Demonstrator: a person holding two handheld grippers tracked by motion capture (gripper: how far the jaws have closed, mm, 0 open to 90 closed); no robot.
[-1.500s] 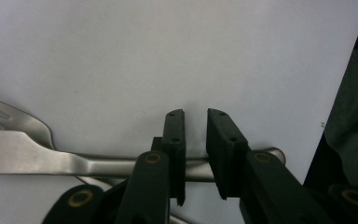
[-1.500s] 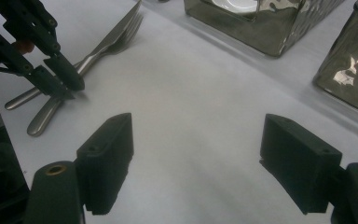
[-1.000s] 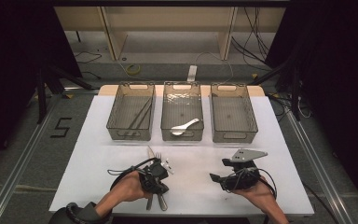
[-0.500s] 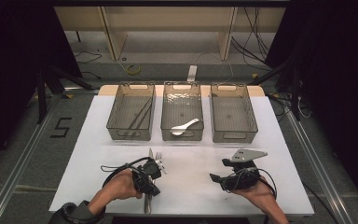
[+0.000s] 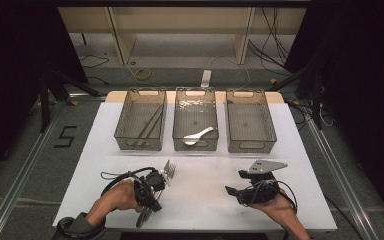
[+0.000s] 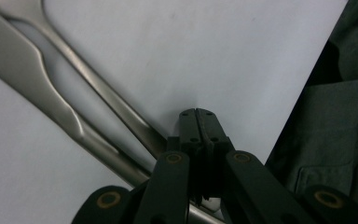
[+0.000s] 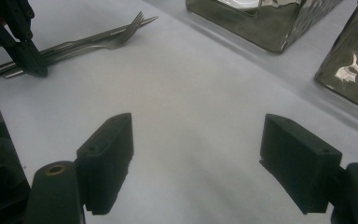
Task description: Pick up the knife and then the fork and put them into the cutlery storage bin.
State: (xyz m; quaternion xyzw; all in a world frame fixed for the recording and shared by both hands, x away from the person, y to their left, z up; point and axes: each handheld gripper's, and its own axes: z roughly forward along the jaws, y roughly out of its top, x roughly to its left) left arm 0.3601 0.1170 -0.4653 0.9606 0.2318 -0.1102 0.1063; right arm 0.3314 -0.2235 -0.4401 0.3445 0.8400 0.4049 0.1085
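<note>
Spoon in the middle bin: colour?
White; the spoon shows best in the high view.

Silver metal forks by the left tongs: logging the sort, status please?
Left tongs shut, empty, beside silver metal forks on white table. Right tongs open, empty. Path to grey bins unobstructed.

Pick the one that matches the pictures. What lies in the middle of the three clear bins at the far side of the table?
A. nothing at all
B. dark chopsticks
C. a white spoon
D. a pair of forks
C: in the high view a white spoon lies on the floor of the middle bin, while thin dark sticks lie in the left bin.
</note>
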